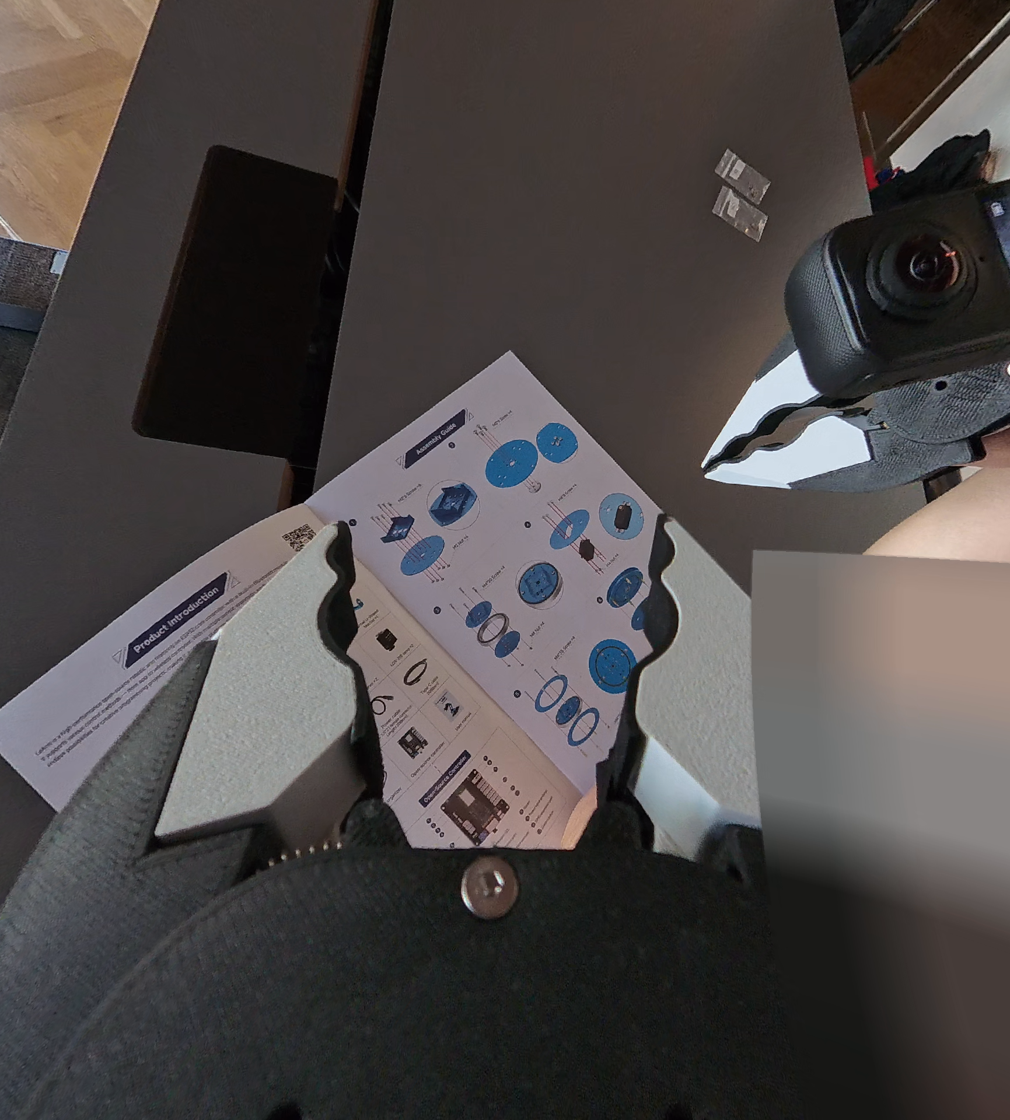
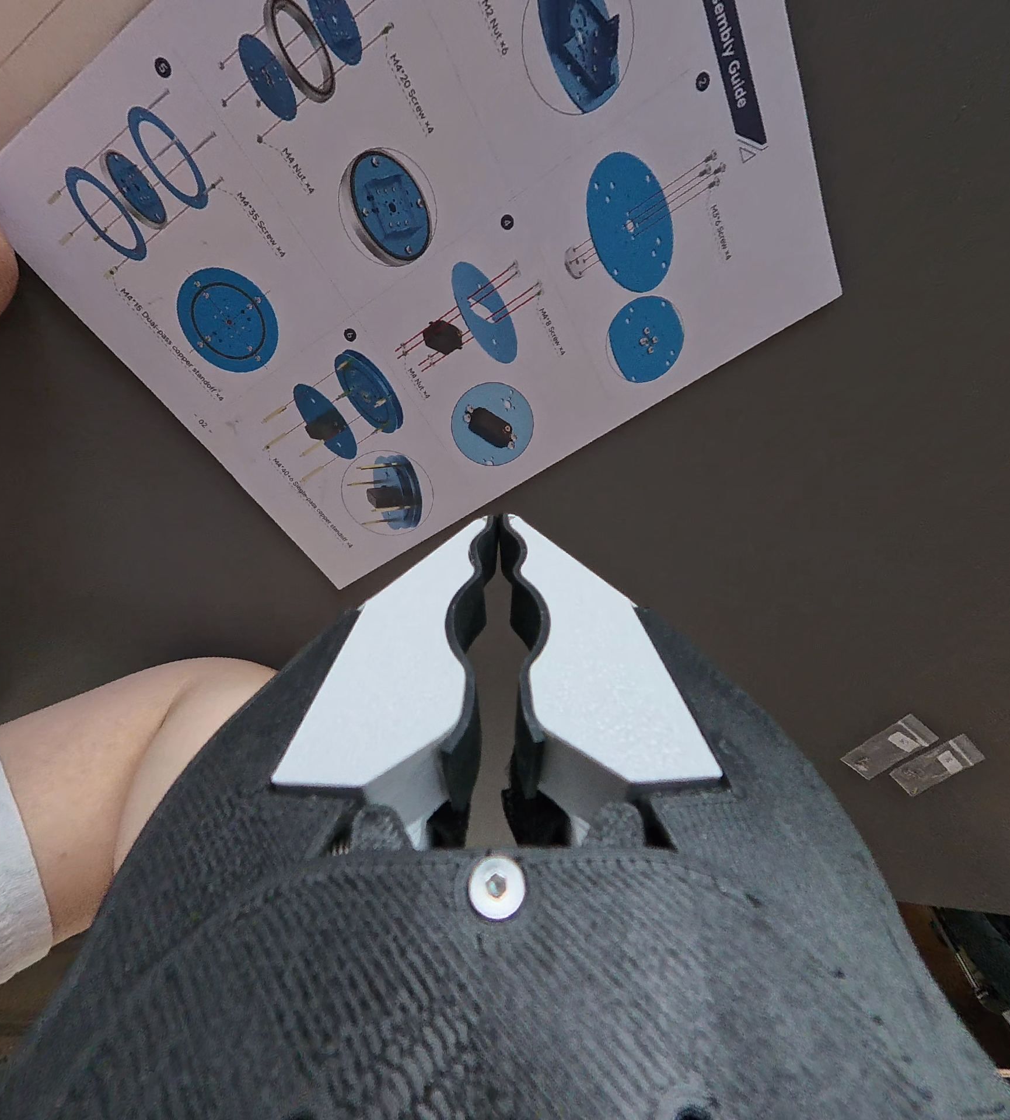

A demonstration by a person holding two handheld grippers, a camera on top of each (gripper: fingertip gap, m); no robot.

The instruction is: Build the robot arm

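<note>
A white folded leaflet (image 1: 490, 582) printed with blue part diagrams lies open on the dark grey table (image 1: 551, 212). My left gripper (image 1: 499, 533) is open, its jaws spread wide just above the leaflet's fold. My right gripper (image 2: 499, 521) is shut and empty, its tips just off the leaflet's near edge (image 2: 429, 303). The right gripper also shows in the left wrist view (image 1: 709, 465) at the right, with its camera (image 1: 914, 266) above it.
Two small clear plastic bags (image 1: 742, 194) lie on the table beyond the leaflet, also in the right wrist view (image 2: 914, 760). A dark rectangular cut-out (image 1: 229, 303) sits in the left table panel. A person's arm (image 2: 114, 745) is beside my right gripper. The left gripper's tips are roughly 20 cm from the right gripper's.
</note>
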